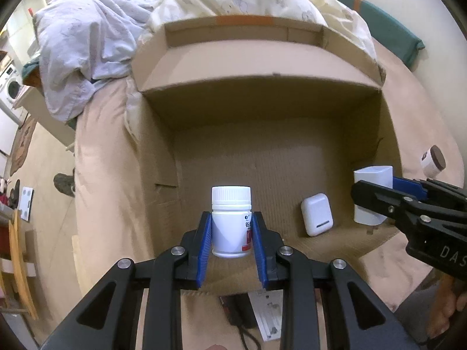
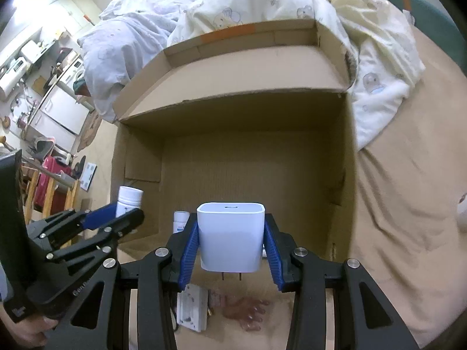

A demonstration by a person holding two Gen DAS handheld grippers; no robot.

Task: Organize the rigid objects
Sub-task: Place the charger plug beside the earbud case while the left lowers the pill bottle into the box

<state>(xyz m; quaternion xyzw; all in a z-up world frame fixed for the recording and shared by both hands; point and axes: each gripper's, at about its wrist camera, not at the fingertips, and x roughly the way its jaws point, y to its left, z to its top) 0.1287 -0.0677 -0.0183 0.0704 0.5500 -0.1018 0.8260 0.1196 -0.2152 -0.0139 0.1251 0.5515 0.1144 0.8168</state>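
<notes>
My left gripper [image 1: 232, 233] is shut on a white pill bottle [image 1: 231, 221], held upright over the near edge of an open cardboard box [image 1: 262, 157]. My right gripper [image 2: 232, 240] is shut on a white plug charger [image 2: 231, 236], prongs down, also over the box's near edge. In the left wrist view the charger [image 1: 372, 195] and right gripper [image 1: 376, 194] are at the right. A white earbuds case [image 1: 317, 218] lies on the box floor. The right wrist view shows the left gripper [image 2: 116, 215] with the pill bottle [image 2: 128, 199] and a second small white bottle [image 2: 180, 221] behind the fingers.
The box sits on a beige bed sheet [image 2: 408, 204] with rumpled white bedding [image 1: 116, 29] behind it. A small jar with a brown lid [image 1: 433, 160] lies on the sheet to the right. A white power strip [image 2: 192, 309] and a cable lie on the sheet near me.
</notes>
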